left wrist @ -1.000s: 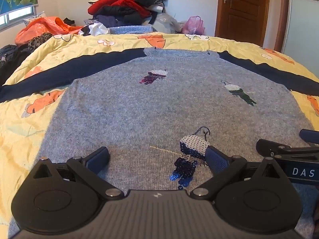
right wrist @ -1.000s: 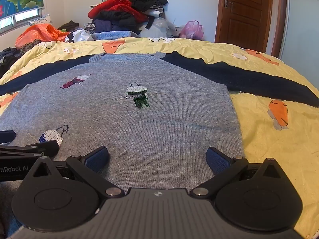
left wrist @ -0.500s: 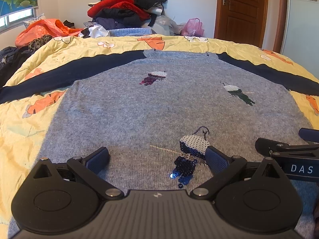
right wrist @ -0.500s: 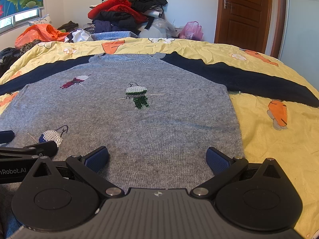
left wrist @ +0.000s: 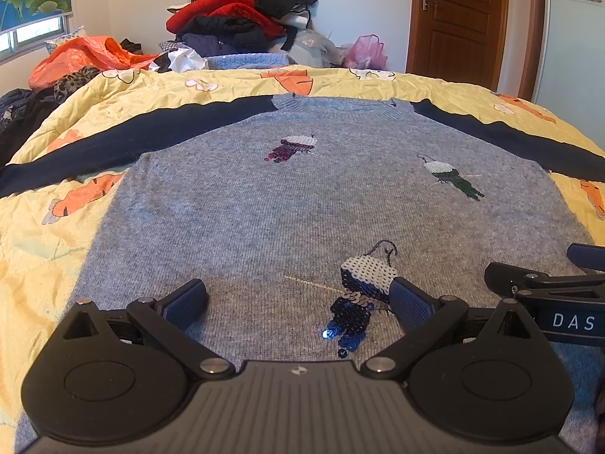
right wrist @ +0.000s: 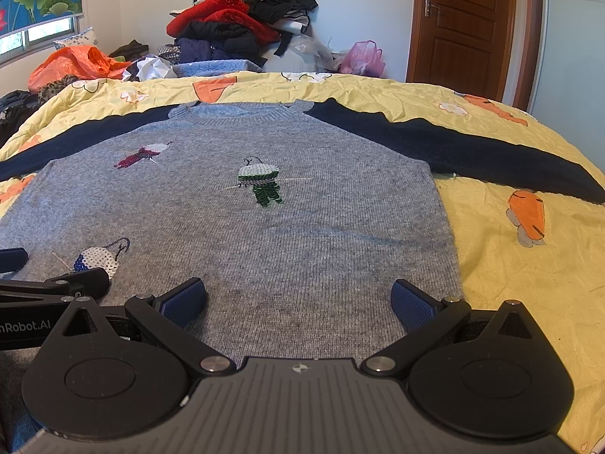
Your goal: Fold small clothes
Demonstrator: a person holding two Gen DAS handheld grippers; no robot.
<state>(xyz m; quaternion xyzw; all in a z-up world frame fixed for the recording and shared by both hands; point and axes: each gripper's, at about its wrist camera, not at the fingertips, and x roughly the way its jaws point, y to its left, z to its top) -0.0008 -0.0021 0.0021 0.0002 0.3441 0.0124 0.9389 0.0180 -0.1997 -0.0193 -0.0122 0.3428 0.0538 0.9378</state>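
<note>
Hovering as half a second ago: left gripper and right gripper, both spread wide, holding nothing, low over the near hem of the grey knit sweater with navy sleeves and sequin motifs, spread flat on the yellow carrot-print quilt. Hardly any shift; fold not begun.

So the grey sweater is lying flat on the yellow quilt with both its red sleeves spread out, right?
Not quite: the sleeves are dark navy, not red. The grey sweater does lie flat on the yellow quilt with both spread out, as the right wrist view shows.
</note>
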